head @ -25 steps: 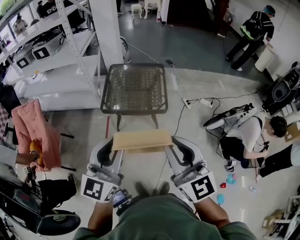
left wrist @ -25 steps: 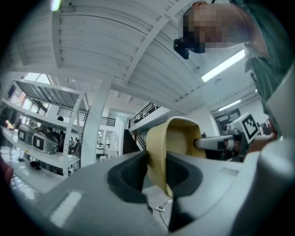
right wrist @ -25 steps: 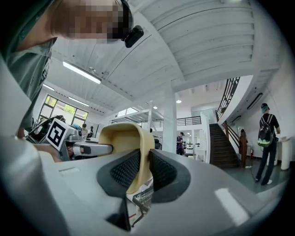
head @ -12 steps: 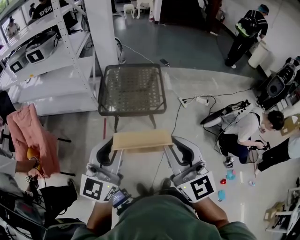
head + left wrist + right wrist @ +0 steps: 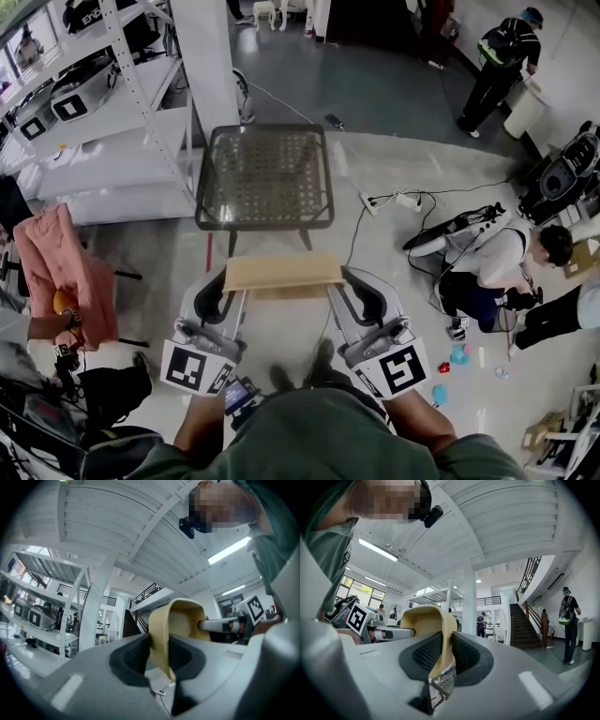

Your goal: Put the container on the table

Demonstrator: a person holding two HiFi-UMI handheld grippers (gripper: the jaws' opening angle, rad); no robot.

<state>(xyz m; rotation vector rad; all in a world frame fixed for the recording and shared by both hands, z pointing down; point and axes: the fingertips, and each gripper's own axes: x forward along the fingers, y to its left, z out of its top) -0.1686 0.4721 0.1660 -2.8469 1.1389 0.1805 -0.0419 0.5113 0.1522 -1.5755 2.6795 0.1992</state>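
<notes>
The right gripper (image 5: 449, 654) pinches the near wall of the tan container (image 5: 423, 617) between its black pads. The left gripper (image 5: 393, 633) meets the container's left edge. Behind the container stands a white column (image 5: 468, 604), and to its right a staircase (image 5: 529, 626).

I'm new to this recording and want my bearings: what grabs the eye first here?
A tan container hangs in mid-air at the head view's centre, the left gripper and the right gripper each clamped on one end wall. Just beyond it a small dark-framed table stands on the floor, with white shelving to its left and a crouching person among cables at the right.
</notes>
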